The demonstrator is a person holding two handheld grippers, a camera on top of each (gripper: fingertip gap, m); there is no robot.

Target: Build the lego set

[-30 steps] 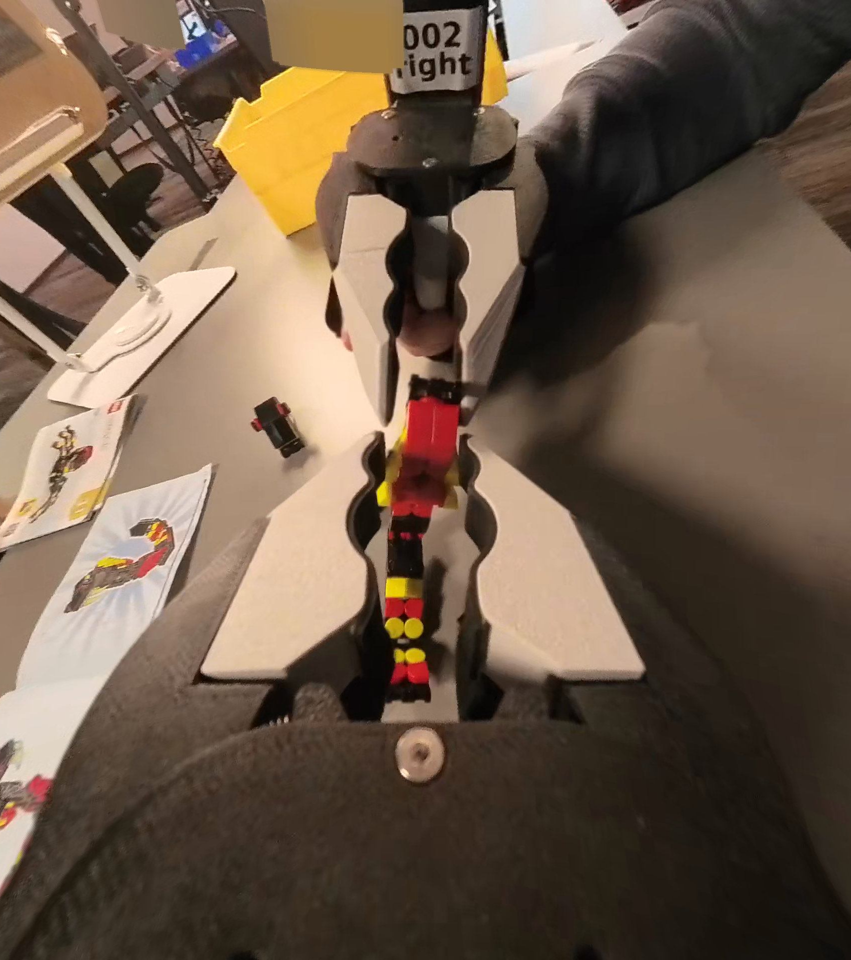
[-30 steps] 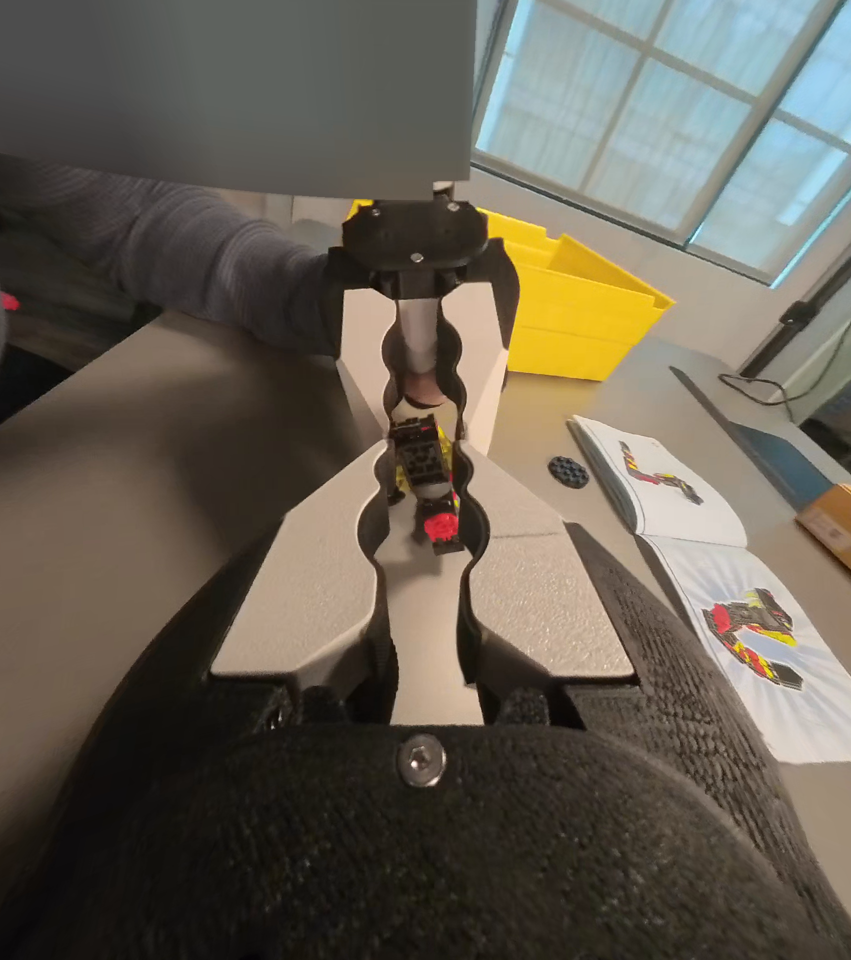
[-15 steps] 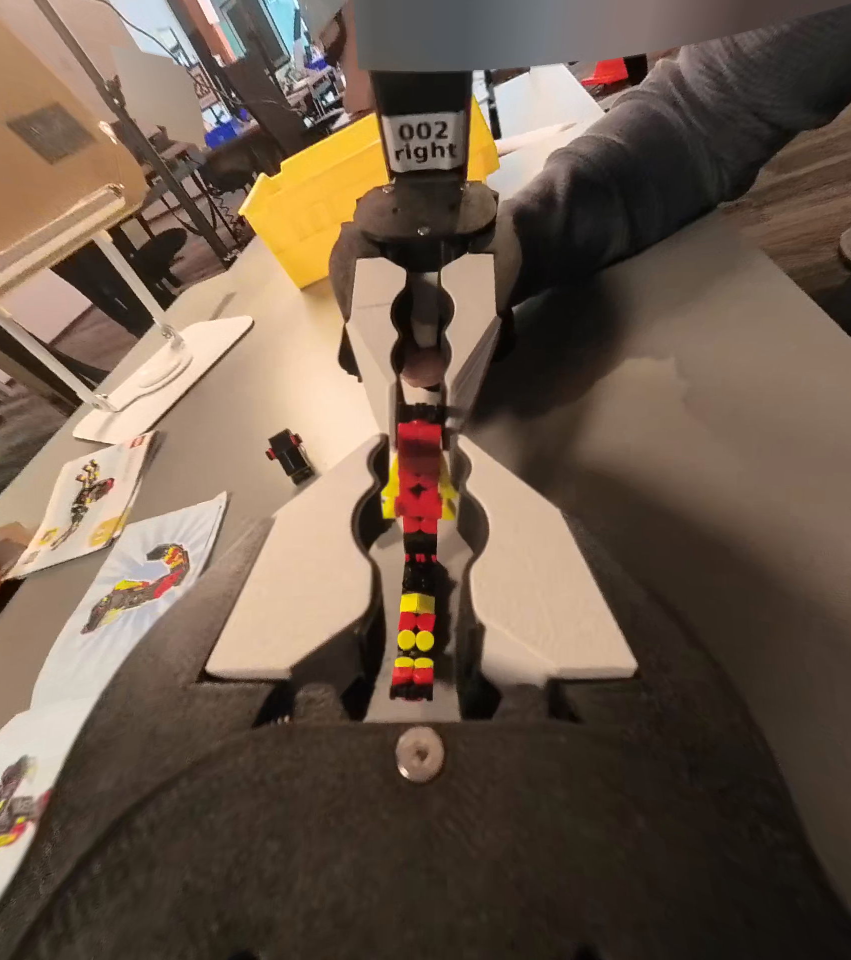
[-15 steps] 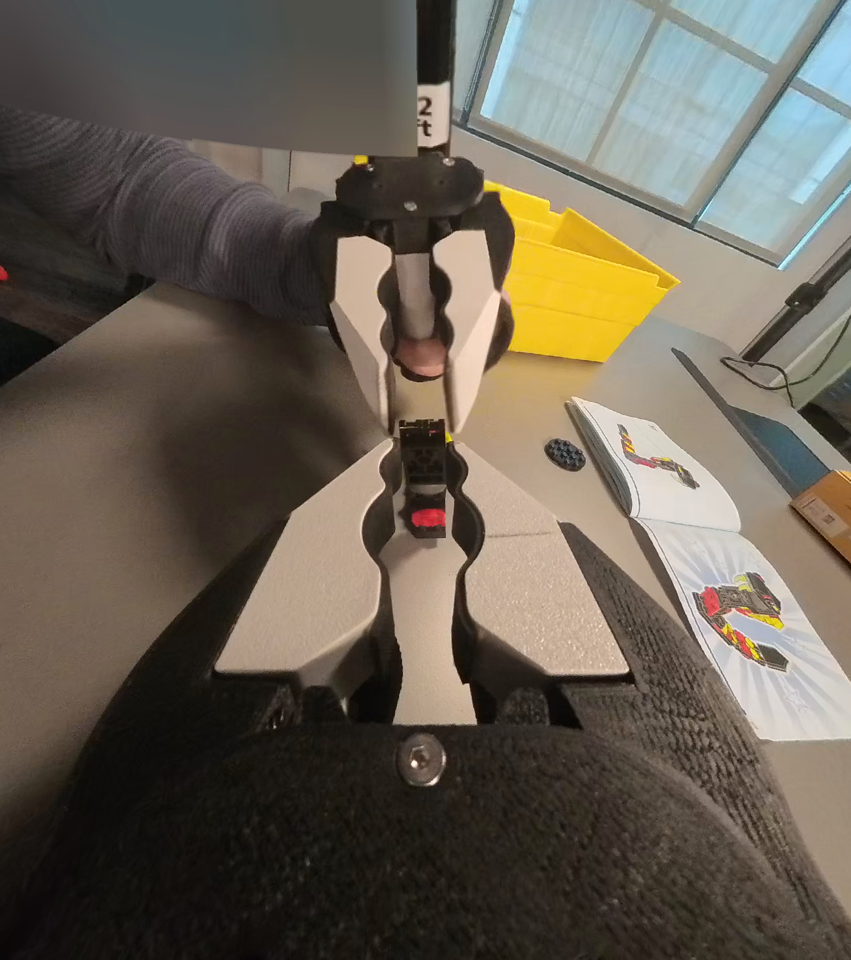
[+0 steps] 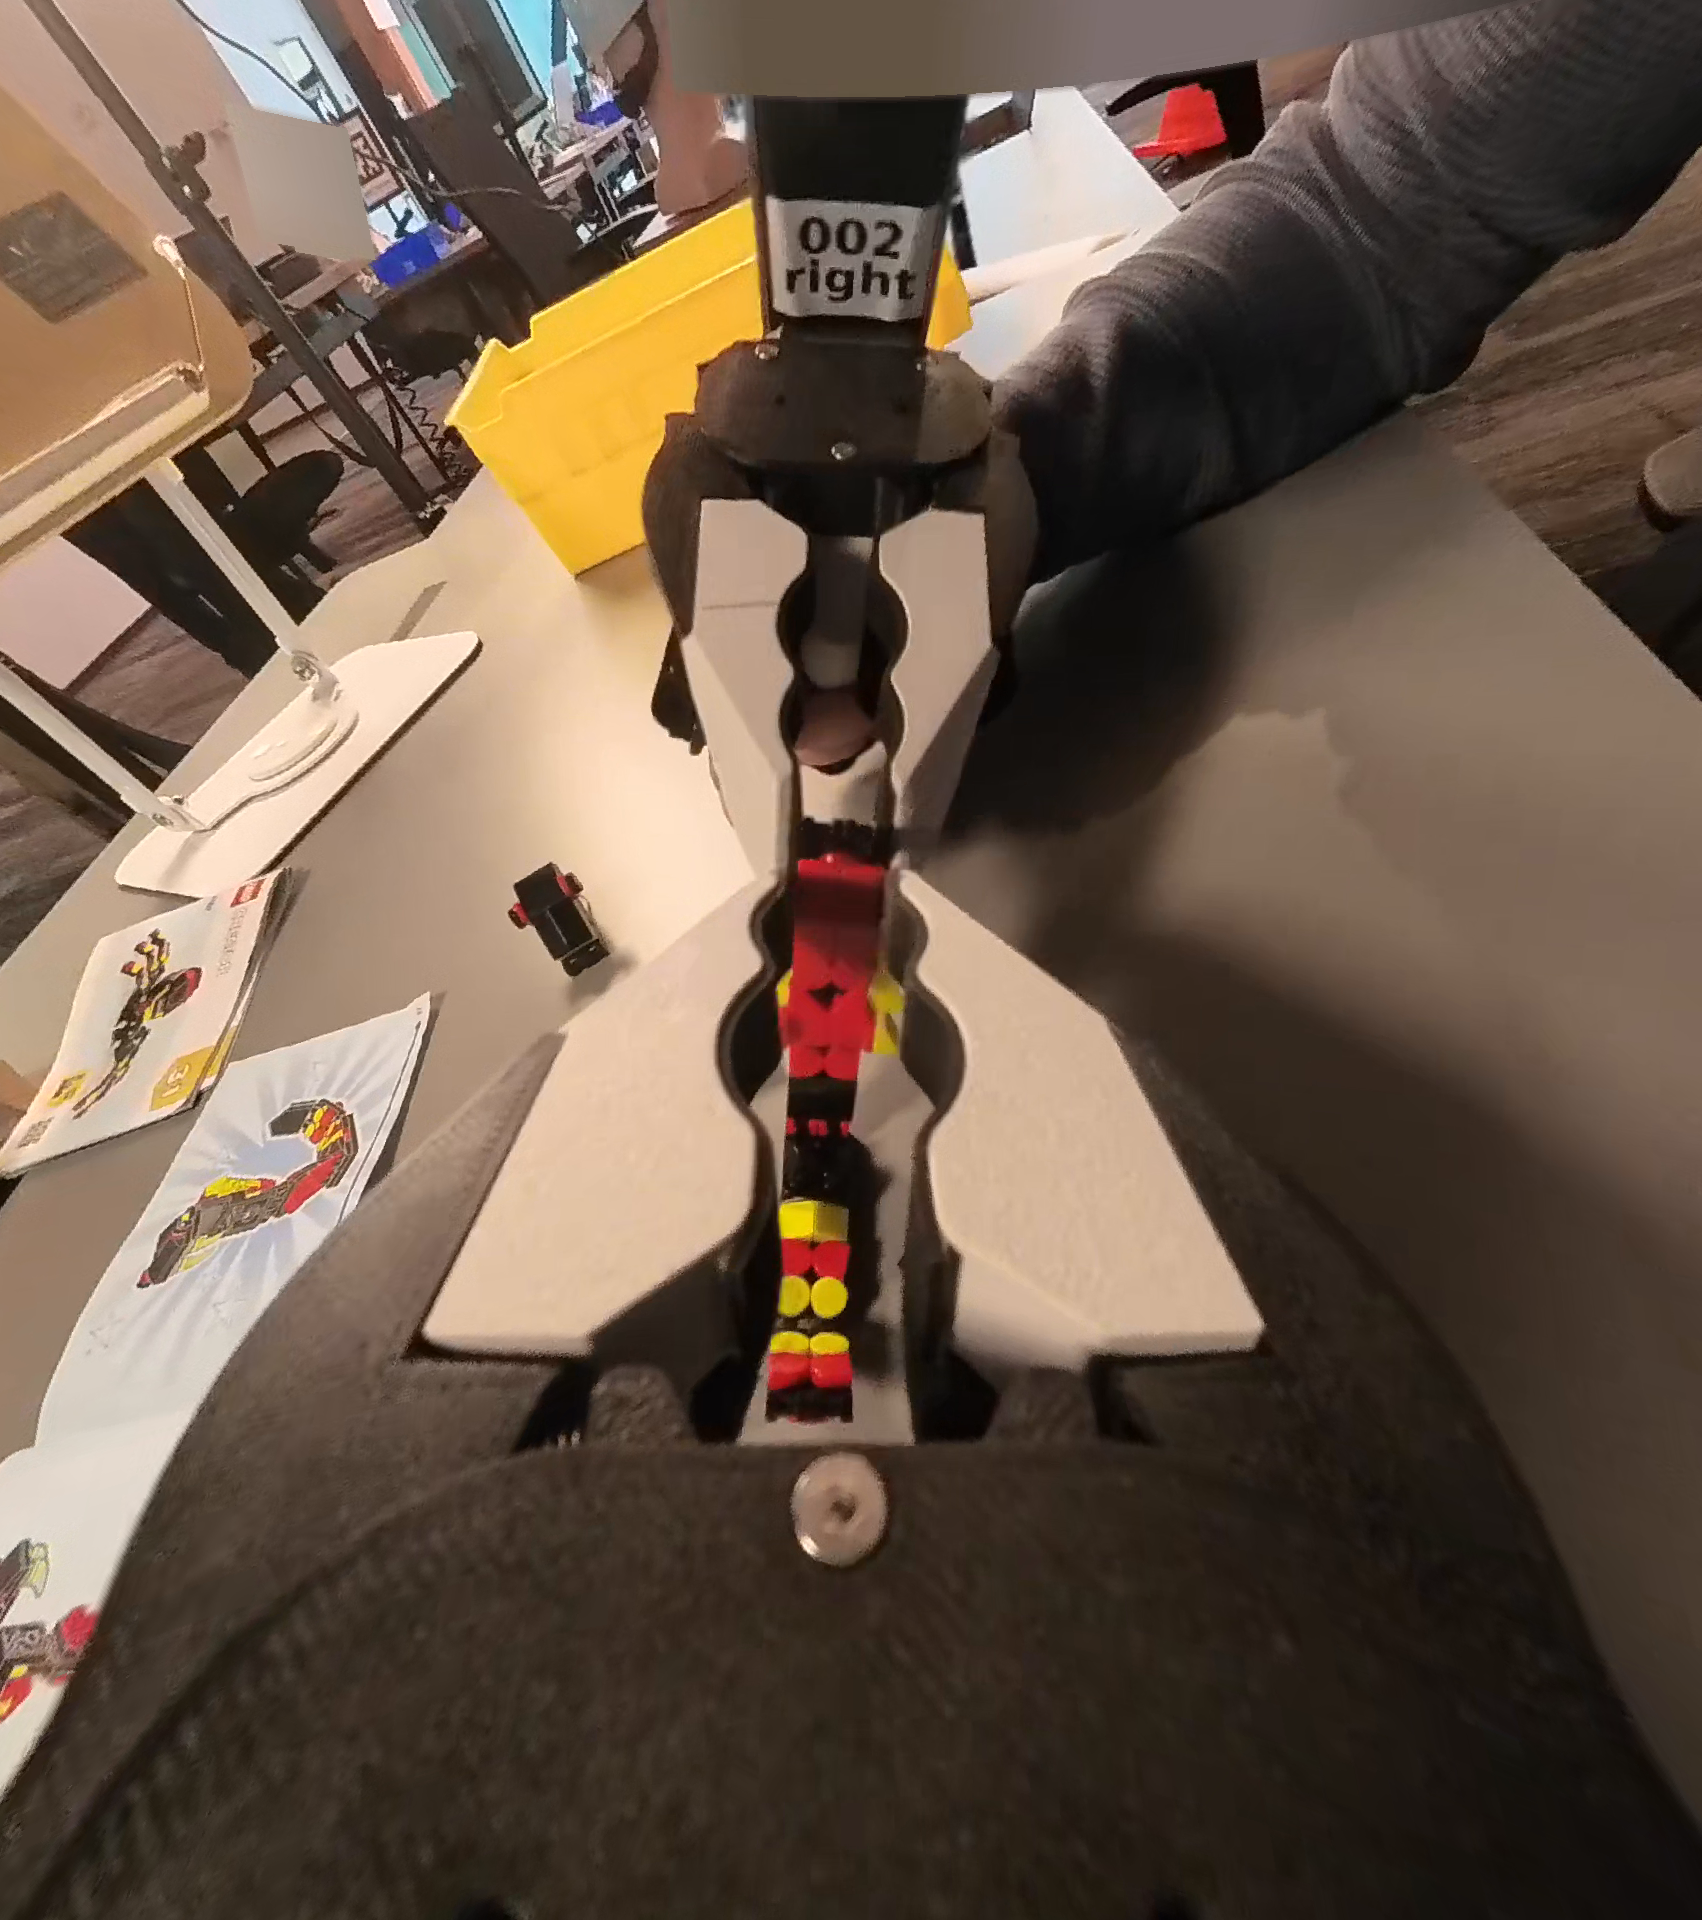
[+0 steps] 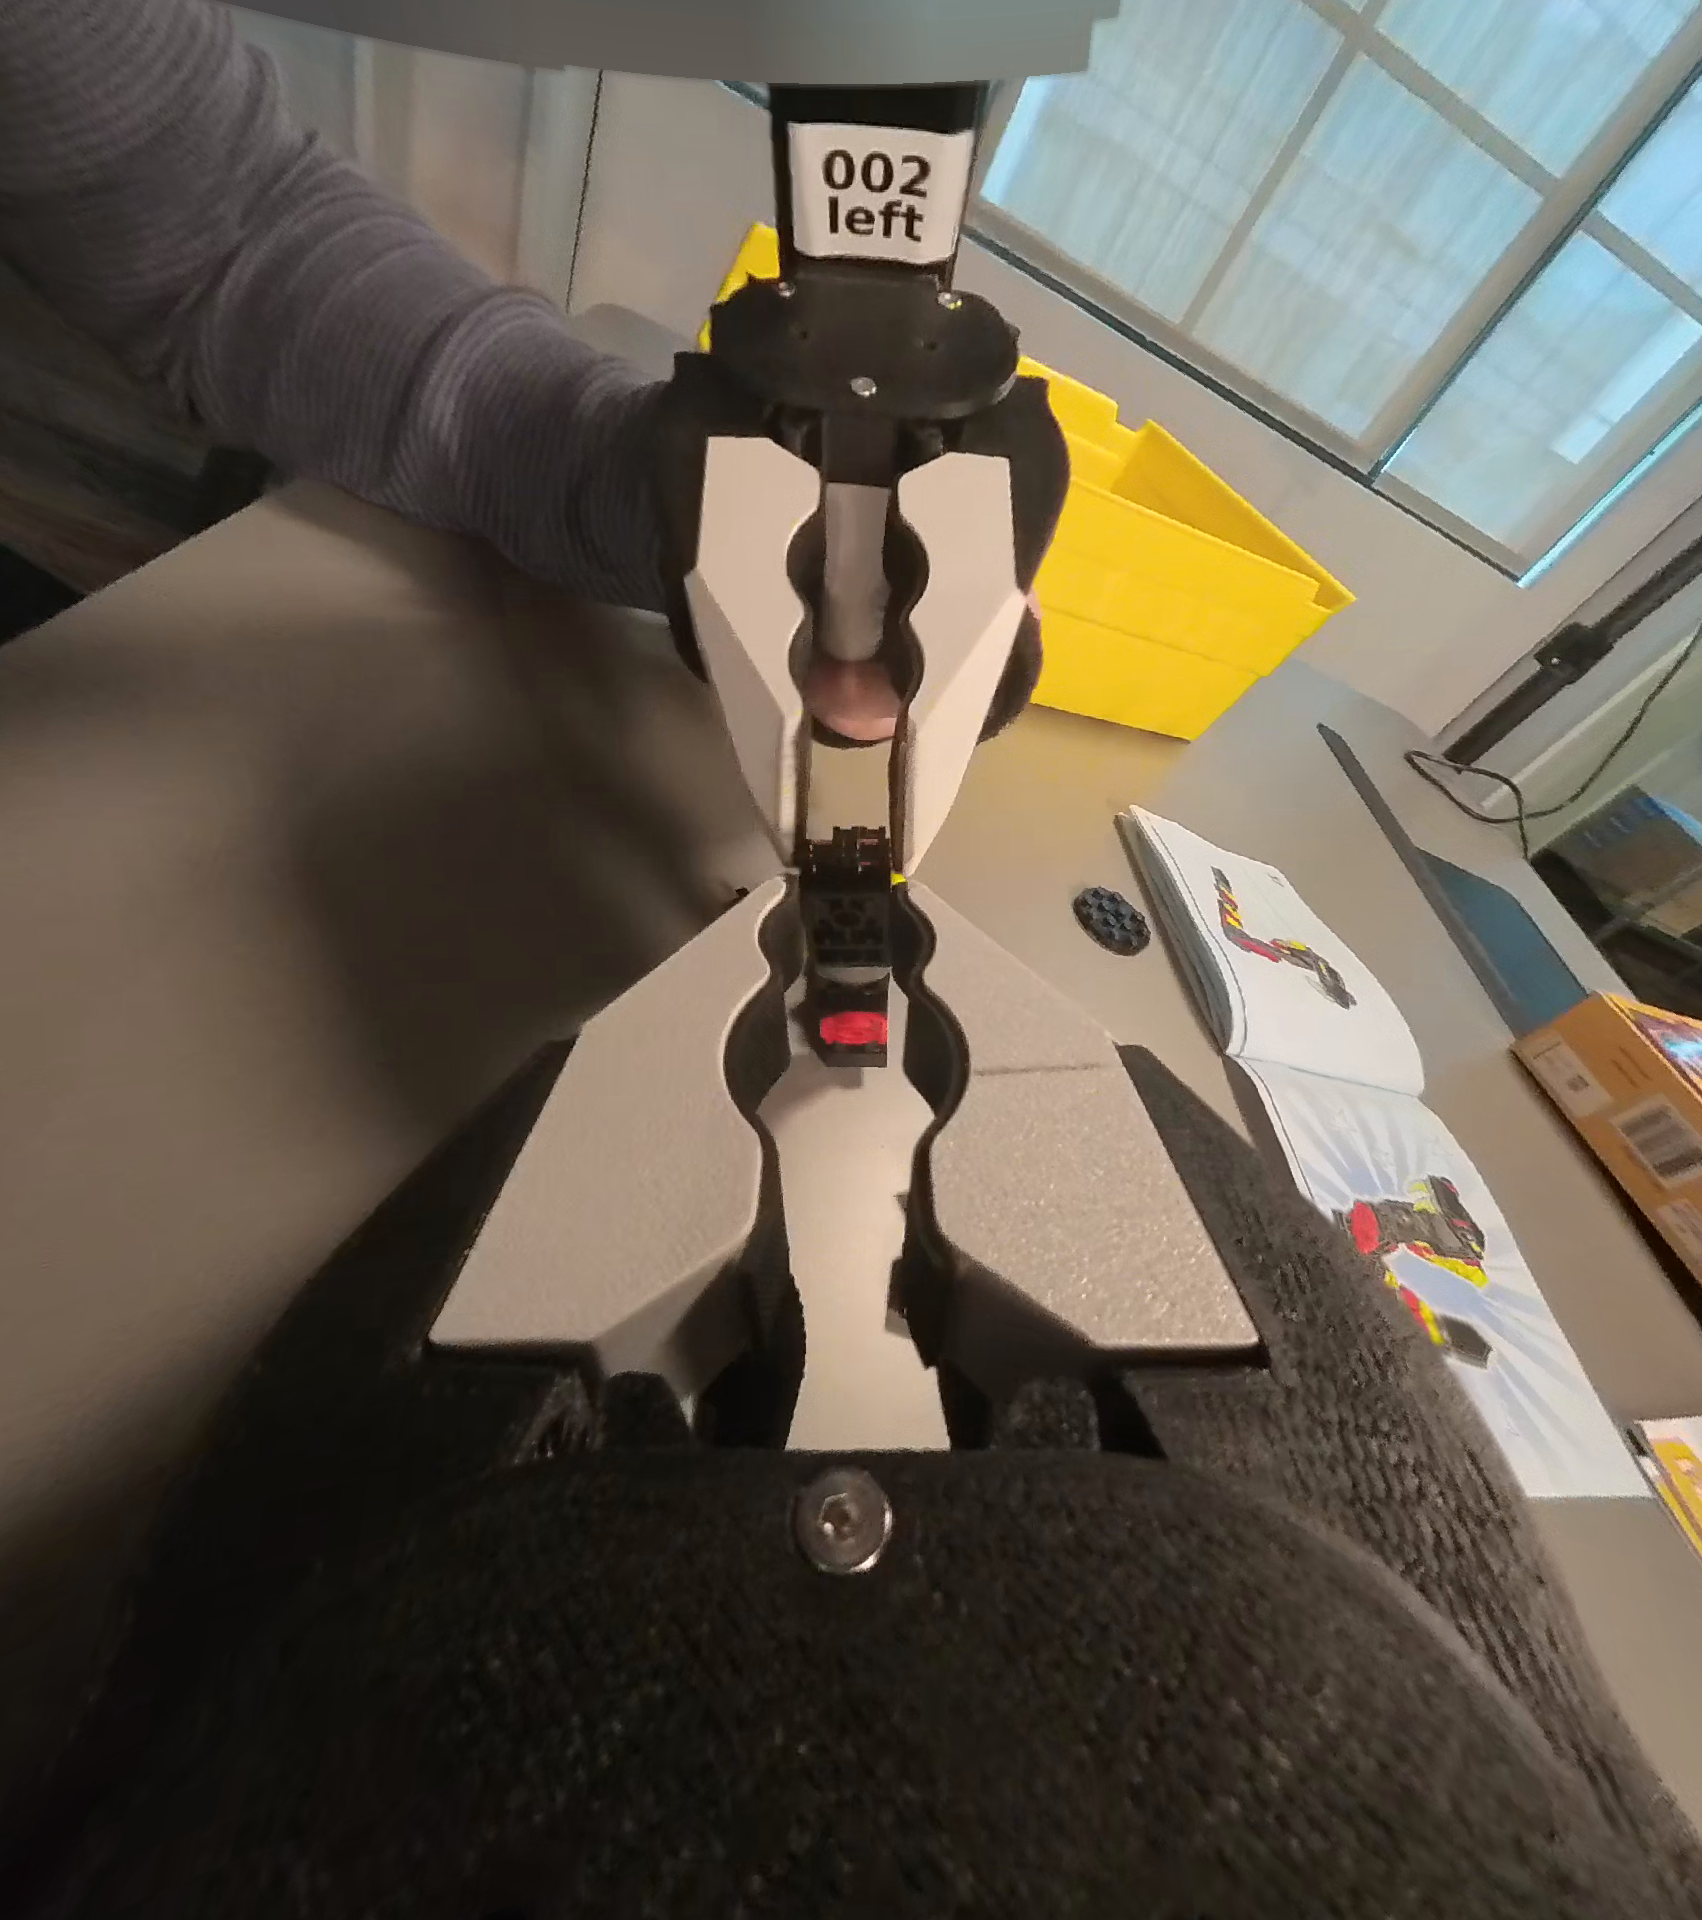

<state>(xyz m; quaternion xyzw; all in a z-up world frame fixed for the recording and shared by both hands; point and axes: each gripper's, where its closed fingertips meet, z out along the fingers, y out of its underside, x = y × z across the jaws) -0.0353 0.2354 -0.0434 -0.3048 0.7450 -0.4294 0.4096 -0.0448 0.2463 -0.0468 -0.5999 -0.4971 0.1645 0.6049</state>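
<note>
My left gripper (image 5: 831, 883) is shut on a long red, yellow and black lego model (image 5: 826, 1049) that runs back between its fingers. My right gripper (image 6: 845, 894) is shut on a small black lego part with a red round stud (image 6: 847, 977). The two grippers meet tip to tip above the grey table (image 5: 1346, 1039). The right gripper (image 5: 842, 821) faces me in the left wrist view, and the left gripper (image 6: 847, 831) faces me in the right wrist view. The black part touches the red end of the model; the joint itself is hidden by the fingertips.
A small black piece with red ends (image 5: 561, 920) and a black round piece (image 6: 1112, 920) lie on the table. Open instruction booklets (image 5: 244, 1164) (image 6: 1262, 966), a yellow bin (image 5: 598, 416) (image 6: 1169, 582), a white lamp base (image 5: 307, 748) and a cardboard box (image 6: 1699, 1143) sit around them. The grippers are tip to tip, or close to it.
Both grippers stay shut on their pieces. They have drawn back slightly from overlapping to tip to tip, and the black part now lines up straight with the model's end.
</note>
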